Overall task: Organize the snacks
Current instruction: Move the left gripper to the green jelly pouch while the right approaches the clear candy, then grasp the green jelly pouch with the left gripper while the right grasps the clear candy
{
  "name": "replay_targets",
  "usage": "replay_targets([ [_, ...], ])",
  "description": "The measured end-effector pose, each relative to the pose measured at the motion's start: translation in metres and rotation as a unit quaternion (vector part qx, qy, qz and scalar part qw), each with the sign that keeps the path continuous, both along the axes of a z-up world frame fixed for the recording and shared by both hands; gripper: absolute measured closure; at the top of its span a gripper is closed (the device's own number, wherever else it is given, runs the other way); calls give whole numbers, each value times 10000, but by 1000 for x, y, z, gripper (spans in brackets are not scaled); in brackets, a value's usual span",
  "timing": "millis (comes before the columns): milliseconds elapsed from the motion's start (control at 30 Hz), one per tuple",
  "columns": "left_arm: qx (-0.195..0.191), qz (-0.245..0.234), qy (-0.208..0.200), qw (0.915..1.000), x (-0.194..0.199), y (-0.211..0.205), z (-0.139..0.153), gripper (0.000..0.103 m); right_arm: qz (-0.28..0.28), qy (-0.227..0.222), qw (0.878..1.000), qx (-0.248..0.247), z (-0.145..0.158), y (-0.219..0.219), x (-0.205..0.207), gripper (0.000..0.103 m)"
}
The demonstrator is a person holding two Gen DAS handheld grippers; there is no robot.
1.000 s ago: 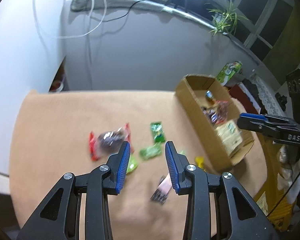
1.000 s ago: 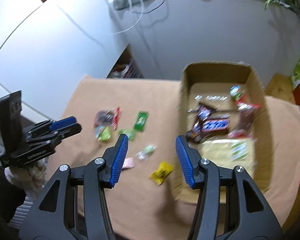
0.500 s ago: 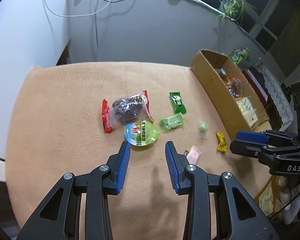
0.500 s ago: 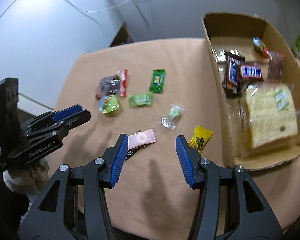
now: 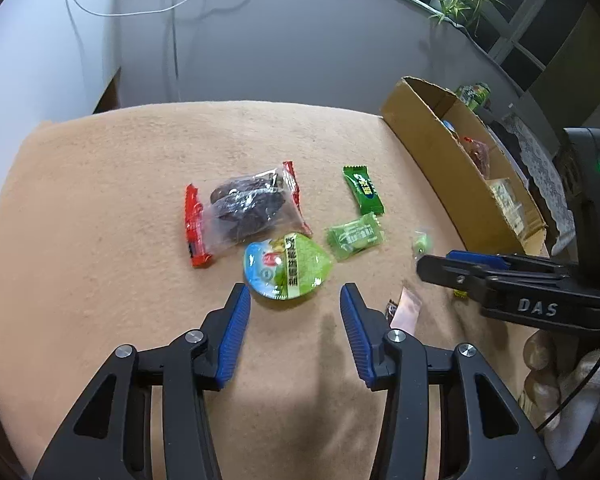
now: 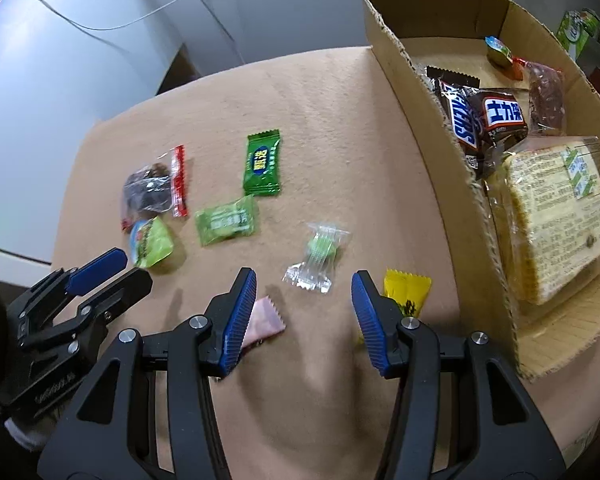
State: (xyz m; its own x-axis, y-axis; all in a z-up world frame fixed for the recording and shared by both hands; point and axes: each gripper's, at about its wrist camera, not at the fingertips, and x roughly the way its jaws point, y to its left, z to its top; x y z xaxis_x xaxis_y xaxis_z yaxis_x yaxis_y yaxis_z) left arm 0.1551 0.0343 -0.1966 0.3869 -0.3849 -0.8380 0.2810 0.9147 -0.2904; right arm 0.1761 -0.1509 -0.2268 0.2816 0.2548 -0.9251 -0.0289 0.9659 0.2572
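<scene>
Hovering over the tan-covered table (image 5: 100, 208), left gripper (image 5: 295, 300) spread, its jaws having just been opening, nothing between the blue pads. Lying just ahead of its fingertips, near the gap: a round green jelly cup (image 5: 286, 266), lid up. Resting beyond that, touching the cup's far edge: a clear red-ended packet of dark dried fruit (image 5: 242, 212). Sitting to the right of the cup: a pale green candy (image 5: 355, 236), and farther off a dark green candy (image 5: 363, 189).

Hanging over the table's near edge, right gripper (image 6: 304, 290) spread too, pinching nothing. Lying just ahead of its gap: a clear-wrapped green sweet (image 6: 318, 256). Peeking out beside the left finger: a pink wrapper (image 6: 266, 318); beside the right finger: a yellow candy (image 6: 406, 290).

Standing at the table's right side: an open cardboard box (image 6: 416, 92), holding Snickers bars (image 6: 480, 116), wrapped sliced bread (image 6: 556, 216) and other packets.
</scene>
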Motion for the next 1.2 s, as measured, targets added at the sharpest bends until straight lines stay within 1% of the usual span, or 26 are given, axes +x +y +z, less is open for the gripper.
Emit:
replay_targets([
  [67, 19, -3, 23, 10000, 4, -3, -1, 57, -24, 28, 10000, -54, -4, 3, 4, 51],
  [233, 278, 44, 22, 9996, 13, -12, -8, 57, -14, -33, 9998, -216, -7, 11, 10, 51],
  [333, 231, 170, 68, 9996, 17, -12, -11, 57, 47, -69, 9996, -285, -7, 12, 13, 51],
  [433, 324, 195, -8, 9993, 16, -14, -14, 57, 83, -102, 9992, -371, -6, 19, 15, 58],
  [500, 373, 174, -37, 9991, 15, -14, -16, 57, 60, -114, 9992, -372, -7, 16, 16, 69],
  [533, 368, 170, -47, 9992, 15, -14, -15, 57, 45, -111, 9993, -363, -7, 12, 15, 71],
  [567, 351, 165, -69, 9992, 15, -14, -15, 58, 30, -108, 9993, -344, -7, 11, 15, 76],
  [600, 354, 177, -83, 9992, 16, -13, -16, 61, 14, -109, 9995, -312, -7, 8, 15, 79],
  [800, 333, 261, -118, 9990, 15, -9, -17, 68, -13, -120, 9999, -28, -7, 1, 10, 80],
  [1000, 262, 351, -118, 9990, 8, -4, -13, 69, 36, -154, 9998, 95, 1, -13, -3, 80],
  [1200, 232, 381, -180, 9988, 3, -4, -2, 69, 81, -231, 9994, 226, 14, -19, -10, 80],
])
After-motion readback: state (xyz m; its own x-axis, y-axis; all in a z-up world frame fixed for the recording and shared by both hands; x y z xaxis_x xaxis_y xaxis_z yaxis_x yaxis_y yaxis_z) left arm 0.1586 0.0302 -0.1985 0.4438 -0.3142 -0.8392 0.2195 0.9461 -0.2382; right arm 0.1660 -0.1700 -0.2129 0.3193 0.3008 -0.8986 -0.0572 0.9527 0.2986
